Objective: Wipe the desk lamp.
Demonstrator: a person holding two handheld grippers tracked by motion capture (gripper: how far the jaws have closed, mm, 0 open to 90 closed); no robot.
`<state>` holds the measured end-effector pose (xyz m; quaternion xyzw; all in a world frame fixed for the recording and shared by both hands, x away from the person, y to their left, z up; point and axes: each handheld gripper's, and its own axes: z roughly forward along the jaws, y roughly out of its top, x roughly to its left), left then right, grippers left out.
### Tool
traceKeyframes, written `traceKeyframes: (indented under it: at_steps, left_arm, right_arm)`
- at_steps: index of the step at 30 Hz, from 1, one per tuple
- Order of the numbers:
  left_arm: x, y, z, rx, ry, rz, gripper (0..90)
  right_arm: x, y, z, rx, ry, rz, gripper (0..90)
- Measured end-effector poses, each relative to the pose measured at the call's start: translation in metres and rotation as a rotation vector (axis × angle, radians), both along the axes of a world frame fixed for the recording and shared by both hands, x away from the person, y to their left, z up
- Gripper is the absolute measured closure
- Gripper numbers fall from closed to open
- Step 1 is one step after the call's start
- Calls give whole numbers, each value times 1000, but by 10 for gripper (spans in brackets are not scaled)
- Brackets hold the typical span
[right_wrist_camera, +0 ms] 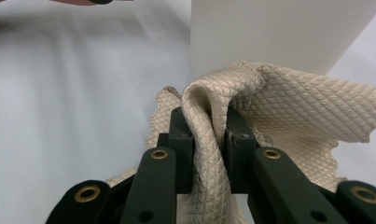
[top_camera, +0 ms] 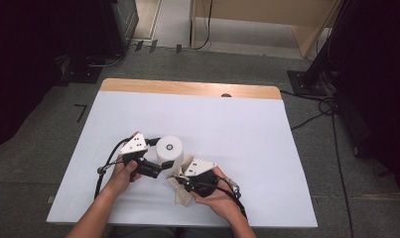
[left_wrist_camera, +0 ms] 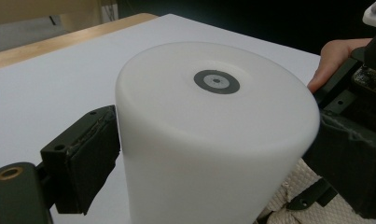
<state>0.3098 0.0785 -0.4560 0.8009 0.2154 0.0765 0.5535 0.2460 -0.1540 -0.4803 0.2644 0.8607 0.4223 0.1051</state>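
Observation:
A white cylinder [top_camera: 168, 148] with a small grey ring on its top [left_wrist_camera: 216, 82] stands upright on the white table [top_camera: 237, 124]. My left gripper [top_camera: 164, 157] straddles it, one black pad [left_wrist_camera: 90, 158] at each side of its wall, and I read the jaws as open around it. Just right of the cylinder, my right gripper [top_camera: 184, 174] is shut on a raised fold of a beige quilted cloth [right_wrist_camera: 279, 107]. The cloth [top_camera: 181, 194] lies crumpled against the cylinder's base [right_wrist_camera: 269, 32], and a corner of the cloth [left_wrist_camera: 307, 203] lies under the left gripper's right jaw.
A wooden strip [top_camera: 187, 88] runs along the table's far edge. Beyond the table are dark stands and cables [top_camera: 316, 106] on grey carpet. Both forearms come in from the near edge, and open white surface lies to the left, right and behind the cylinder.

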Motion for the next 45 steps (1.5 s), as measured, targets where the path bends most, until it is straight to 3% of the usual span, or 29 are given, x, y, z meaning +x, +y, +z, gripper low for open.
traceKeyframes:
  at_steps: [8,13,17,24,26,29,33,40,42,45]
  left_arm:
    - [2,-1,-2,-5,-3,-17,61]
    - [0,0,-1,9,-12,-12,68]
    - [0,0,0,12,-14,-11,71]
    - [0,2,0,2,-5,-5,75]
    - [0,2,0,0,-5,-7,74]
    - [0,2,0,-1,-4,-6,74]
    - [0,2,0,0,-4,-9,73]
    - [0,1,0,1,-6,-4,71]
    - [0,1,0,1,-6,-4,71]
    - [0,1,-1,1,-4,-2,71]
  right_arm:
    - [1,2,1,1,-21,1,780]
    - [2,4,6,-33,-58,15,783]
    - [-2,1,21,-28,-110,2,783]
    - [-5,-8,61,8,-245,-31,782]
    - [-4,-9,65,19,-264,-30,781]
    - [-2,-9,61,30,-252,-26,778]
    - [0,-13,43,58,-203,-31,776]
    - [6,-7,8,18,-97,-6,774]
    - [8,-5,3,-6,-74,1,773]
    - [10,-7,3,-5,-59,-3,772]
